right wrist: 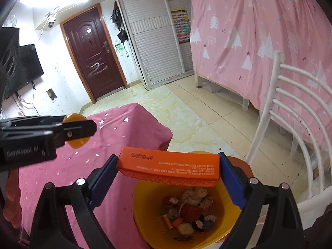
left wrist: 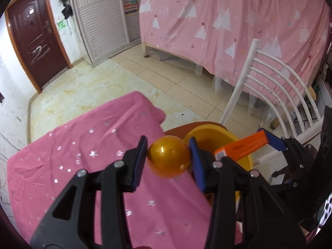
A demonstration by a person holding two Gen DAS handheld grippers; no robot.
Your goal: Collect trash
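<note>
covering the table: pink star-print cloth (left wrist: 72,155); beyond, tiled floor (left wrist: 166,78), white chair (right wrist: 290,103), brown door (right wrist: 93,51). left gripper (left wrist: 168,155) clamped narrow on gold ball (left wrist: 168,157) above cloth. right gripper (right wrist: 168,166) spread wide, gripping orange box (right wrist: 168,166) over yellow bin (right wrist: 145,217) holding mixed scraps (right wrist: 191,211).

Golden ball (left wrist: 168,157), orange box (right wrist: 170,167), yellow bin (right wrist: 145,213); magenta desk cloth (left wrist: 87,145) (silver stars scattered); pale pink bed cover (left wrist: 228,20) with white trees.
</note>
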